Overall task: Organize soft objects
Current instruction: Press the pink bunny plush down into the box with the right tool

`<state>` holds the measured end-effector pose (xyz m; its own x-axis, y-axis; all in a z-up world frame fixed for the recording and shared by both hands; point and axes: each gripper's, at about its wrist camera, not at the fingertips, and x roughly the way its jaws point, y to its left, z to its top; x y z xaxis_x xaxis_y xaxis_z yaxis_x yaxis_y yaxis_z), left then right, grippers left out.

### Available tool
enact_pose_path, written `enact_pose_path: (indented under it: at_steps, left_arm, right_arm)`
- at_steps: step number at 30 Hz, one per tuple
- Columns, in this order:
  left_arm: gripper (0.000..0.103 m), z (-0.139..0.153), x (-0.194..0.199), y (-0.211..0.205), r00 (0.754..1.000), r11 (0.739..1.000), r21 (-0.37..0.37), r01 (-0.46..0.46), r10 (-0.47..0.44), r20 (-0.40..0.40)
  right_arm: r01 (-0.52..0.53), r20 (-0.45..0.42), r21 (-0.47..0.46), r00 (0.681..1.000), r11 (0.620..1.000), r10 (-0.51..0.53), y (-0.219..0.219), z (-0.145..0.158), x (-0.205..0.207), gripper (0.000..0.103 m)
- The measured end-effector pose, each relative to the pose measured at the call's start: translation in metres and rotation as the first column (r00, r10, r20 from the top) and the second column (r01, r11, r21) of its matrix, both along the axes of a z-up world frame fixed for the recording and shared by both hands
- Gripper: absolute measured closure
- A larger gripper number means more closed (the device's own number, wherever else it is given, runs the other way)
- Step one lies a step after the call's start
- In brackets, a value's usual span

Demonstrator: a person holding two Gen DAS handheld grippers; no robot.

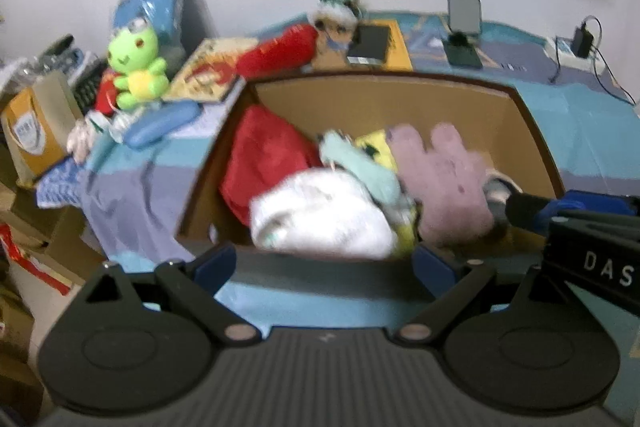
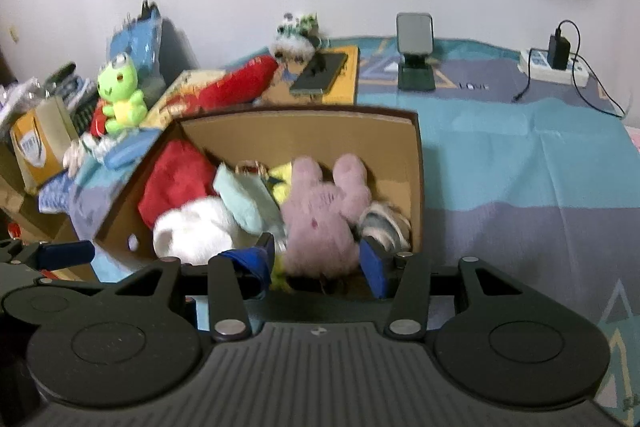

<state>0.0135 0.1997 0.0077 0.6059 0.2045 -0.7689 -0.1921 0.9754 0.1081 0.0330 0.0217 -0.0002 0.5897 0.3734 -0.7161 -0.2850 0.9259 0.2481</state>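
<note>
Soft objects mostly sit inside the cardboard box (image 2: 304,135) on the bed; the red cushion (image 2: 176,179) leans at its left wall, the white plush (image 2: 192,231) lies at the front, the pink rabbit (image 2: 320,211) fills the right half, and a mint toy (image 2: 240,199) is wedged between them; so the bulk looks done. Outside the box, the red plush (image 1: 276,53) and green frog (image 1: 134,67) remain. The right gripper (image 2: 320,259) is spread around the rabbit's base, not pinching; the left gripper (image 1: 324,267) hangs spread and empty before the box.
</note>
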Motion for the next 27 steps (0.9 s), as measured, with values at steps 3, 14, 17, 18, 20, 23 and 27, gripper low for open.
enact_pose_path:
  at_steps: [3,14,17,18,20,23,27]
  left_arm:
    - [0.009,0.005,0.008,0.008,1.0,1.0,0.021,-0.013,0.013,0.028]
    - [0.009,-0.013,0.057,0.044,0.998,0.999,0.01,0.033,-0.034,0.051]
    - [0.009,-0.025,0.069,0.047,0.997,0.998,0.005,0.066,-0.066,0.036]
    - [0.009,-0.029,0.073,0.048,0.997,0.997,0.003,0.077,-0.077,0.032]
    - [0.009,-0.038,0.081,0.049,0.996,0.996,0.004,0.093,-0.093,0.016]
    - [0.009,-0.048,0.09,0.051,0.994,0.994,-0.005,0.111,-0.111,-0.008]
    - [0.009,-0.059,0.099,0.057,0.991,0.991,-0.051,0.123,-0.125,-0.039]
  right_arm:
    - [0.02,0.041,0.017,0.999,1.0,-0.02,0.005,0.0,0.005,0.071]
    - [0.09,0.094,-0.025,0.992,0.996,-0.088,0.039,-0.034,0.036,0.071]
    - [0.125,0.11,-0.049,0.987,0.991,-0.119,0.046,-0.043,0.044,0.071]
    - [0.136,0.109,-0.051,0.986,0.989,-0.13,0.047,-0.046,0.047,0.071]
    - [0.152,0.1,-0.051,0.984,0.987,-0.147,0.047,-0.051,0.052,0.071]
    - [0.155,0.089,-0.063,0.985,0.986,-0.15,0.05,-0.056,0.058,0.071]
    - [0.151,0.076,-0.087,0.987,0.985,-0.144,0.056,-0.063,0.064,0.071]
